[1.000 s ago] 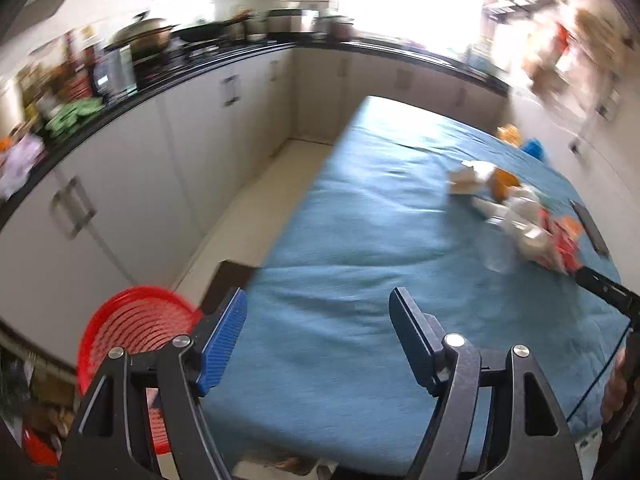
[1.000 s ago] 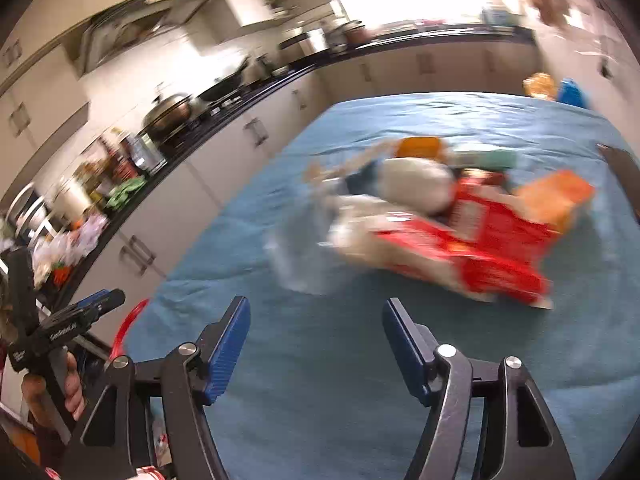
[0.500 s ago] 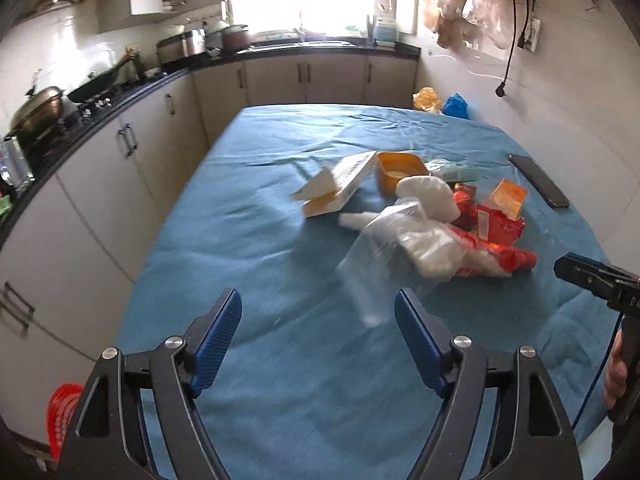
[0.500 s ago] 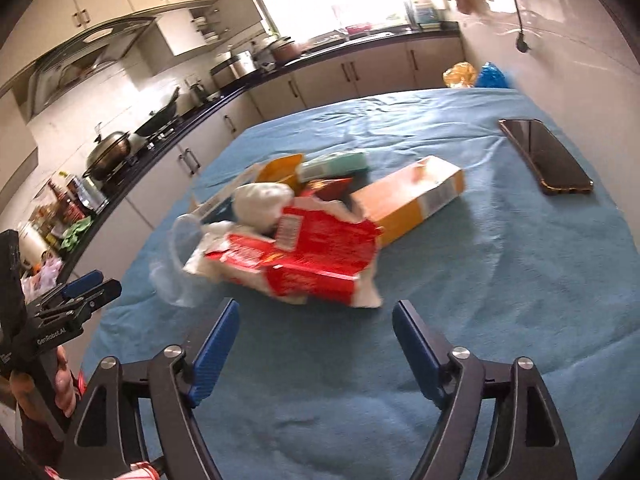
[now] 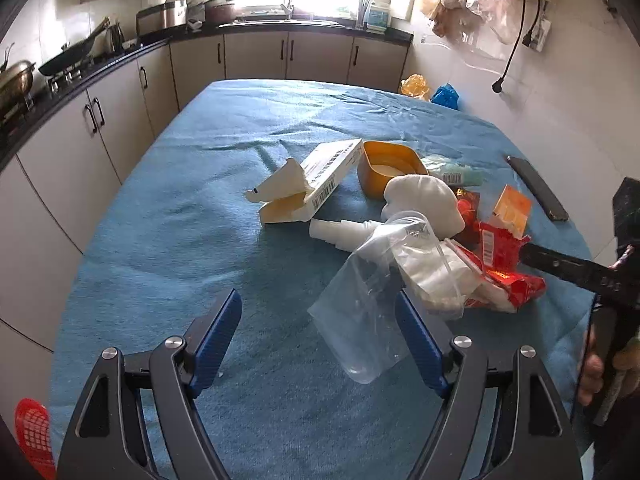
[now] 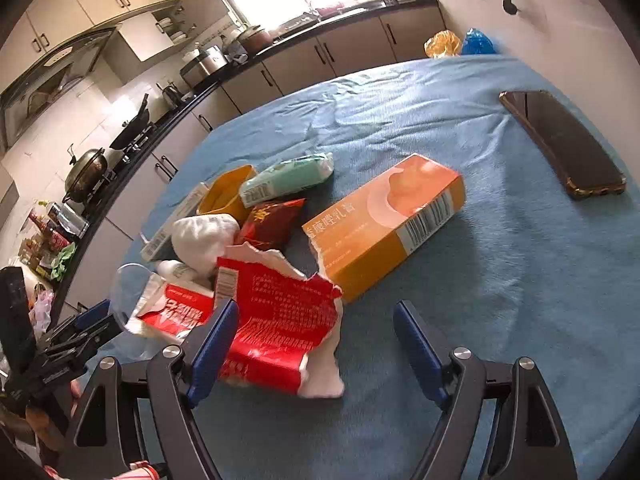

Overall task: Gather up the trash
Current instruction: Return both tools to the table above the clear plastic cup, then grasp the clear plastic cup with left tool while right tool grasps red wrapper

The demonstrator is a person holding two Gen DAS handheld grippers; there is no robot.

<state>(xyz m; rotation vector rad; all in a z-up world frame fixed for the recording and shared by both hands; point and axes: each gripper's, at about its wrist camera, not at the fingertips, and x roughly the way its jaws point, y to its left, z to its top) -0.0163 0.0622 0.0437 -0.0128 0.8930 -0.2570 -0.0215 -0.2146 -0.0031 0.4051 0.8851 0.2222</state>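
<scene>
Though foreshortened, orange box (image 6: 390,220) lengthwise away.

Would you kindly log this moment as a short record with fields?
surface: blue cloth
left gripper: open, empty, beside clear plastic bag
right gripper: open, empty, over torn red wrapper
other trash: orange box, mint pack, yellow tub
not trash: phone
</scene>
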